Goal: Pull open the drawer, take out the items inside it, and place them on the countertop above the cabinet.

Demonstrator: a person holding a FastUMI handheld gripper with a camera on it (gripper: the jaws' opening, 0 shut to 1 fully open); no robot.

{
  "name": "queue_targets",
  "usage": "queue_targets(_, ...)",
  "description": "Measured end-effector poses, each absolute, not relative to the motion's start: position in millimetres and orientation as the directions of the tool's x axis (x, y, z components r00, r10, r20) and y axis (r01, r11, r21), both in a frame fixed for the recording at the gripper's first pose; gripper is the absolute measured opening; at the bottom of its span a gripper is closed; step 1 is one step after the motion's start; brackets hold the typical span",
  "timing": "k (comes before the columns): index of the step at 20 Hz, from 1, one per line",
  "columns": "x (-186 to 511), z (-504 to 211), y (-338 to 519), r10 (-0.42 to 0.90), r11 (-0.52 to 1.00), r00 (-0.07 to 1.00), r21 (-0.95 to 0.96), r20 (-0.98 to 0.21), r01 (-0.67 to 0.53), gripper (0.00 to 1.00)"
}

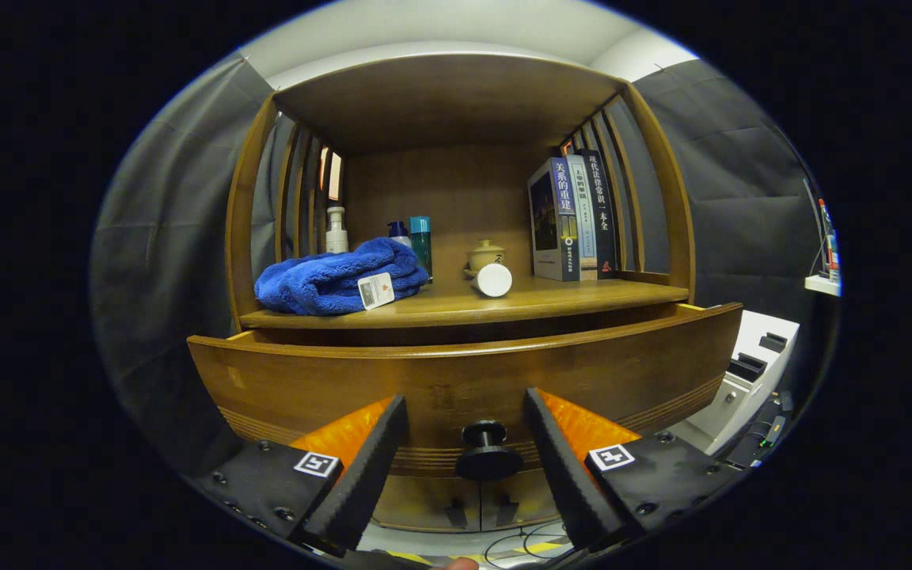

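The brown wooden drawer (464, 380) stands partly pulled out below the countertop (464, 305), its black knob (486, 451) facing forward.

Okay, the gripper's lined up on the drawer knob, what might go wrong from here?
1. The gripper is open, its fingers either side of the knob without touching; pulling before they close would likely slip off.
2. The drawer already stands out a little, so a hard tug might jolt it.
3. The towel and the white bottle lying on its side crowd the countertop, leaving limited room; the bottle may roll.
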State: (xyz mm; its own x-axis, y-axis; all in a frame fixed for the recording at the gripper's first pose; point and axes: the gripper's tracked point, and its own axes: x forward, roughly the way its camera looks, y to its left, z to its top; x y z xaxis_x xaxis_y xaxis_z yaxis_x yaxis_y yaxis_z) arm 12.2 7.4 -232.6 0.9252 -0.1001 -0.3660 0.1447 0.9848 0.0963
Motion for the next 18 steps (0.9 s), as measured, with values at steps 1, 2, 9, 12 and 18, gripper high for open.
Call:
queue_targets(1, 18, -235, 6, -0.097, 0.985, 0.925, 0.100, -0.368, 0.143, 0.99)
queue_targets(2, 24, -236, 6, -0.096, 0.985, 0.925, 0.097, -0.368, 0.141, 0.99)
queue_targets(9, 63, -252, 0, -0.099, 0.990, 0.924, 0.059, -0.370, 0.130, 0.99)
queue_targets(12, 70, -256, -1, -0.096, 0.991, 0.923, 0.055, -0.372, 0.126, 0.99)
queue_targets(18, 71, -256, -3, -0.098, 0.992, 0.921, 0.033, -0.378, 0.119, 0.99)
